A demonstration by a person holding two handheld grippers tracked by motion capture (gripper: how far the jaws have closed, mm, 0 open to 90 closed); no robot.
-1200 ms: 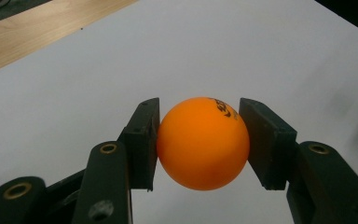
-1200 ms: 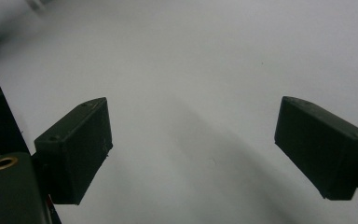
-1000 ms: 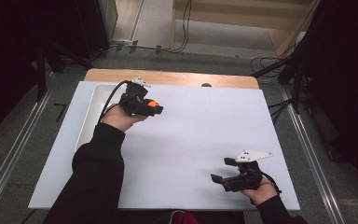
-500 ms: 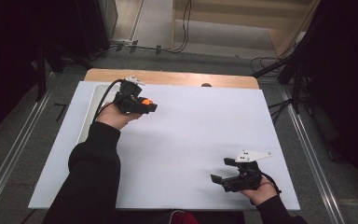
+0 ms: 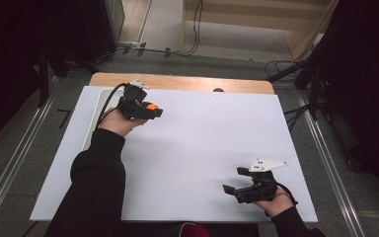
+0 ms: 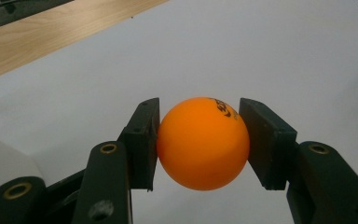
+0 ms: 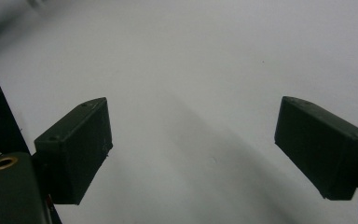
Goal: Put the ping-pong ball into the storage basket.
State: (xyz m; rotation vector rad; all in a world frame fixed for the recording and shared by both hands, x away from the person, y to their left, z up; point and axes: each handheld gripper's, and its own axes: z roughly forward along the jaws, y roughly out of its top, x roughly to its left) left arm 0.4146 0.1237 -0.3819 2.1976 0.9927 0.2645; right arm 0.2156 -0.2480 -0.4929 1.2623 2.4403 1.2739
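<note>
An orange ball (image 6: 203, 142) with black print sits squeezed between the two black jaws of my left gripper (image 6: 200, 140). In the high view that gripper (image 5: 150, 109) is at the back left of the white table, held above the surface with the orange ball (image 5: 151, 106) at its tip. My right gripper (image 5: 233, 189) rests low near the front right edge, its jaws spread wide with nothing between them. In the right gripper view its two black pads (image 7: 77, 147) stand far apart over bare white table.
A white tray (image 5: 93, 121) lies at the left side of the white table top (image 5: 202, 138), under the left forearm. A wooden strip (image 5: 187, 83) runs along the table's far edge. Cables and dark stands lie on the floor beyond.
The left gripper with the orange ball has moved a little farther back and to the left. The right gripper has stayed put.
</note>
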